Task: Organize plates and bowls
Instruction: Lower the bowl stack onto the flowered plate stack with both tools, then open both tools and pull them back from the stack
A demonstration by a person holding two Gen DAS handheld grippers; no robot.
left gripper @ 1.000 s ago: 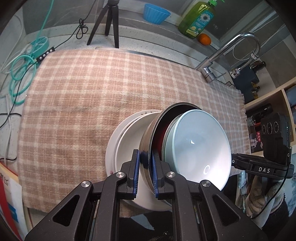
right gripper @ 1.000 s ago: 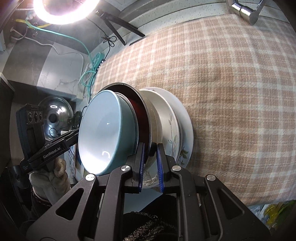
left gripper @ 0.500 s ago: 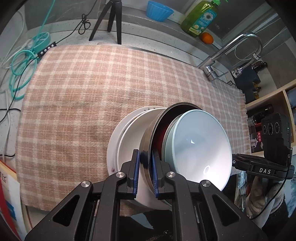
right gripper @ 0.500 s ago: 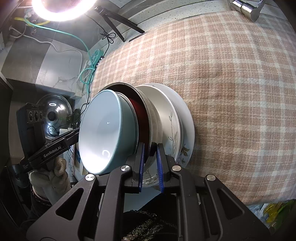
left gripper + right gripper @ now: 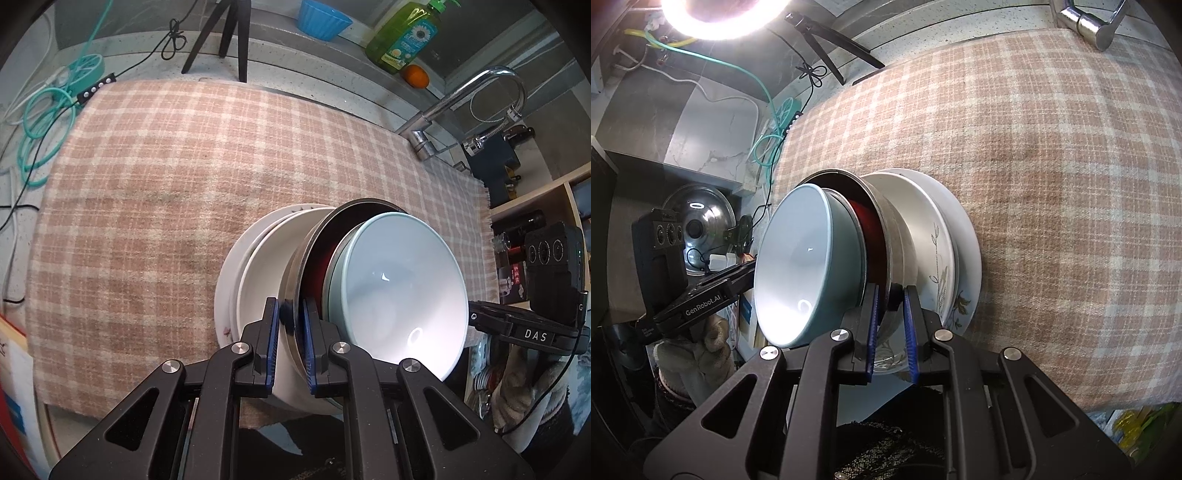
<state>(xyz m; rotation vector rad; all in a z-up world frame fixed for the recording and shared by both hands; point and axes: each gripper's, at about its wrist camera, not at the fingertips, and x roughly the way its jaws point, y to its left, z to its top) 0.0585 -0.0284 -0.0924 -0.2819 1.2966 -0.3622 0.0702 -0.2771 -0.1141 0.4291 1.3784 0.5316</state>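
Observation:
A nested stack of dishes is held between both grippers above the checked cloth (image 5: 166, 206). A pale blue bowl (image 5: 399, 291) sits inside a steel bowl (image 5: 295, 295) with a dark red inside, over white plates (image 5: 251, 280). My left gripper (image 5: 290, 314) is shut on the steel bowl's rim. My right gripper (image 5: 890, 299) is shut on the opposite rim of the steel bowl (image 5: 897, 251). The blue bowl (image 5: 798, 266) and floral white plates (image 5: 945, 258) show there too.
A tap (image 5: 461, 107) stands at the cloth's far right. A green soap bottle (image 5: 406, 35), an orange (image 5: 415, 75) and a blue cup (image 5: 319, 20) sit on the back ledge. A tripod (image 5: 229, 33) and teal cable (image 5: 48, 125) are at the left. Shelves (image 5: 535, 221) are on the right.
The stack, held by both grippers, has shifted slightly over the cloth; the grips are unchanged.

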